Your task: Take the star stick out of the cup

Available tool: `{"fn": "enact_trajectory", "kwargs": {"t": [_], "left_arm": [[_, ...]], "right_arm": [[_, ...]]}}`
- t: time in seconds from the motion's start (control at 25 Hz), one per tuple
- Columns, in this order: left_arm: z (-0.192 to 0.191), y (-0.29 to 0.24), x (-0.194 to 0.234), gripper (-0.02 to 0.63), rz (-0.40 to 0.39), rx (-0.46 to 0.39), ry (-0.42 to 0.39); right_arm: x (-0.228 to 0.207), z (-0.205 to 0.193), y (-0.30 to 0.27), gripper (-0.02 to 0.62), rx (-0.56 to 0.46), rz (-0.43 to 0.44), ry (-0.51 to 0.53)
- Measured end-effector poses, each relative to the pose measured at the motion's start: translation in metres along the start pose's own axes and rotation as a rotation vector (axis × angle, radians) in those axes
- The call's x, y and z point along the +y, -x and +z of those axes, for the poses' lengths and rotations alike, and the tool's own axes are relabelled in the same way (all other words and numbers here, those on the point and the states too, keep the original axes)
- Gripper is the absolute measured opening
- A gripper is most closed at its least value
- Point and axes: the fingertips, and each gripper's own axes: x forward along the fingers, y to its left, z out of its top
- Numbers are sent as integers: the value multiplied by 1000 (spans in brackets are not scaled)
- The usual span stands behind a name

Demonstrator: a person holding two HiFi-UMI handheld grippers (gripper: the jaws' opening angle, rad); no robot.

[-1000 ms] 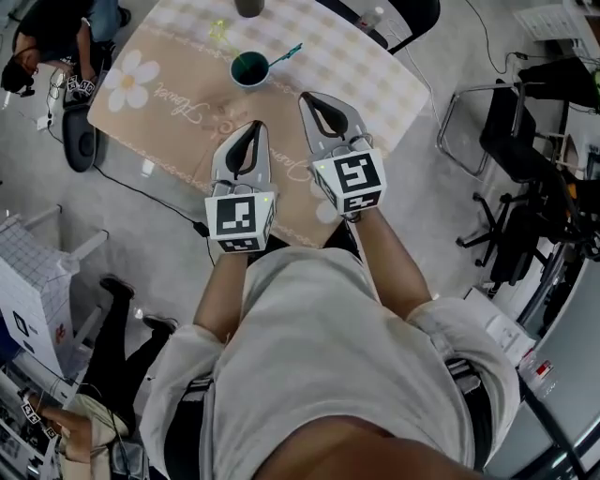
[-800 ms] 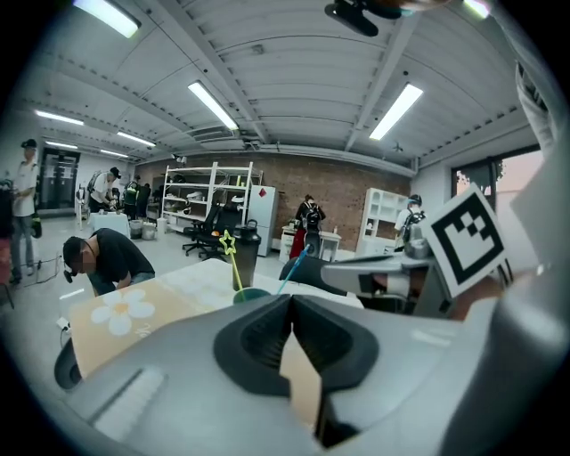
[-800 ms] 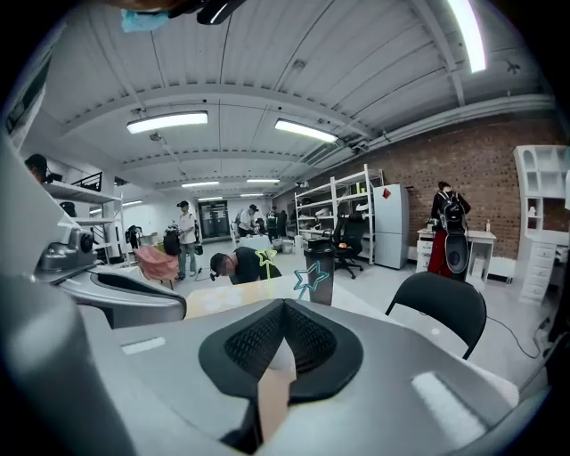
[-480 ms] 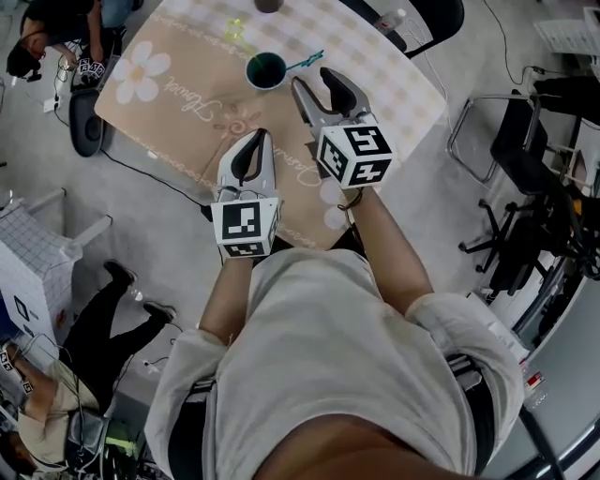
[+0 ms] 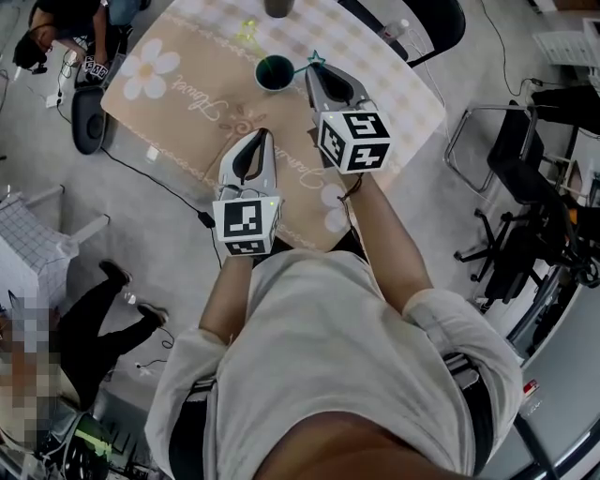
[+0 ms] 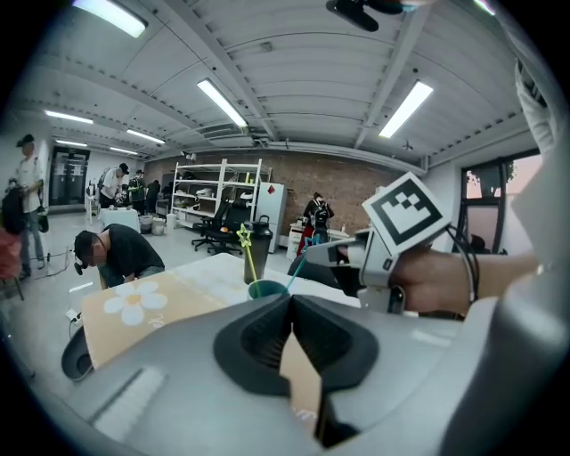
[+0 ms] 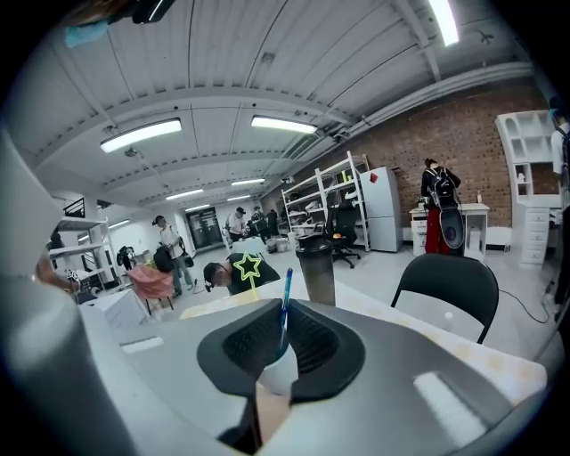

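R gripper [image 5: 313,71] is out over the far half of the desk [image 5: 187,127]. Its tips are right at the rim of the teal cup [image 5: 274,71], on the side facing the desk's right edge. In the right gripper view its jaws stand only a thin slit apart, w/ the blue stick [image 7: 284,313] running up through that slit. It looks pinched btwn the pads, tho the angle is poor. The cup shows pale lower down, thru the gap btwn the jaw bodies. The blue stick leans out of the cup toward the right edge, lower end inside the cup.

Yellow star stick [image 5: 247,33] also stands in the cup, leaning toward the far edge, star on top, apart from both grippers.

L gripper [image 5: 262,137] hangs over the desk's middle w/ its body back over the near edge, well short of the cup. Jaws fully together, tips touching, nothing in them.

Dark tumbler [image 5: 277,7] stands at the far edge, beyond the cup. Black chair [image 5: 441,19] sits off the far right corner. White flower print [image 5: 150,75] lies near the left corner.
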Motion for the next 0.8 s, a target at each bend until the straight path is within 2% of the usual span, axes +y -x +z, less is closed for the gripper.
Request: {"fn": "enact_trajectory", "kwargs": {"t": [0.56,0.8], "left_arm": [[22,18,-12,3,-19,-68,-37],[32,29,-30,3,-49,-98,-63]], "right_arm": [[25,66,55,15,-158,17,75],[35,88,95,15,-228,27,48]]}}
